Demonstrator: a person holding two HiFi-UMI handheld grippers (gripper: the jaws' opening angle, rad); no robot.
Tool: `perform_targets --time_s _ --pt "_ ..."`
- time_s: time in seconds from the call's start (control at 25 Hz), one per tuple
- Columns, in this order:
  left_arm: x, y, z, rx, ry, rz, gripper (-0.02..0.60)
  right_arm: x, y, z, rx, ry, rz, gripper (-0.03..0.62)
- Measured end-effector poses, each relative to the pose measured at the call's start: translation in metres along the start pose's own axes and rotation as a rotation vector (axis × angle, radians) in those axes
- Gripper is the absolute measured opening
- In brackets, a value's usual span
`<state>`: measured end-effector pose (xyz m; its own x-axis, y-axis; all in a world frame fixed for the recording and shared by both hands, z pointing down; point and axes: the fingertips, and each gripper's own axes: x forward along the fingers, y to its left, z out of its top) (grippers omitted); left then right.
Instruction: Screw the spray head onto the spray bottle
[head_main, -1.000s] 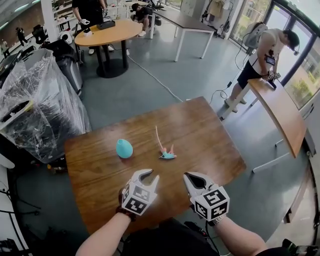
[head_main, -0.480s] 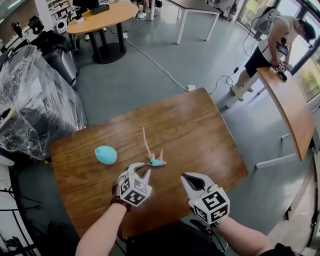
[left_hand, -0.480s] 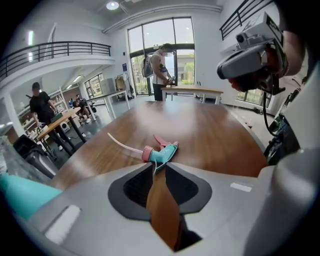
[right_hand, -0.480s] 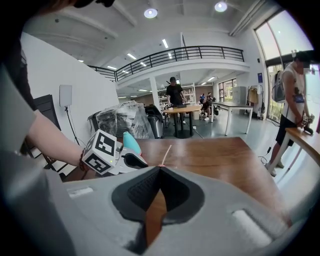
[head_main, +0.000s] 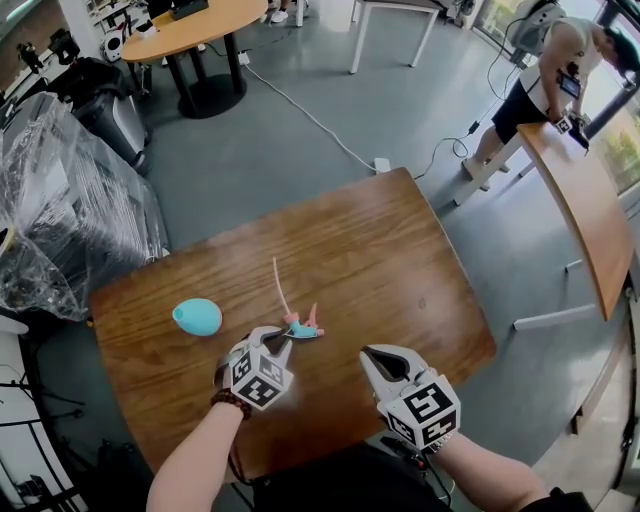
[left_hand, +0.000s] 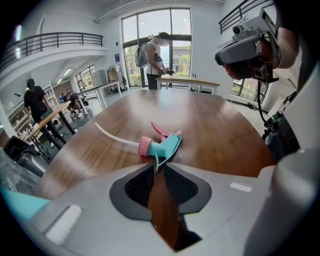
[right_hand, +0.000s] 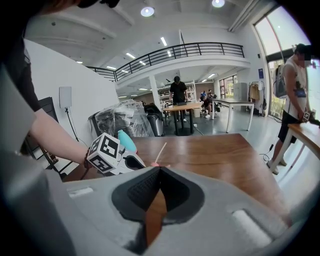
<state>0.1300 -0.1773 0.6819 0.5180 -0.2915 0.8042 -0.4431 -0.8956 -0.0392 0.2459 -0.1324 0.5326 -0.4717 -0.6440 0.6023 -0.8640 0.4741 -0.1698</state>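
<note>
The spray head, teal with a pink collar and trigger, lies on its side on the wooden table. Its thin tube points away from me. The teal bottle lies to its left, apart from it. My left gripper is low over the table, its tips right at the spray head; the jaws stand a narrow gap apart with nothing gripped. My right gripper hovers to the right of the spray head, shut and empty. From the right gripper view, the bottle shows behind the left gripper's marker cube.
A plastic-wrapped heap stands left of the table. A round table is at the back and a curved wooden table at the right, with a person beside it. A cable runs across the floor.
My left gripper has come down and forward until its tips reach the spray head. The right gripper has shifted slightly. The spray head and bottle lie as before.
</note>
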Motion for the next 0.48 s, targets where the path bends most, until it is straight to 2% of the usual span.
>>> perform_targets --time_s 0.24,0.48 --pt "-0.001 -0.001 0.003 -0.021 -0.010 0.004 0.043 0.003 0.005 0.003 -0.011 -0.004 0.015 -0.008" --pt "-0.008 0.001 0.012 -0.052 -0.039 0.008 0.033 0.001 0.010 0.004 -0.026 -0.015 0.020 -0.008"
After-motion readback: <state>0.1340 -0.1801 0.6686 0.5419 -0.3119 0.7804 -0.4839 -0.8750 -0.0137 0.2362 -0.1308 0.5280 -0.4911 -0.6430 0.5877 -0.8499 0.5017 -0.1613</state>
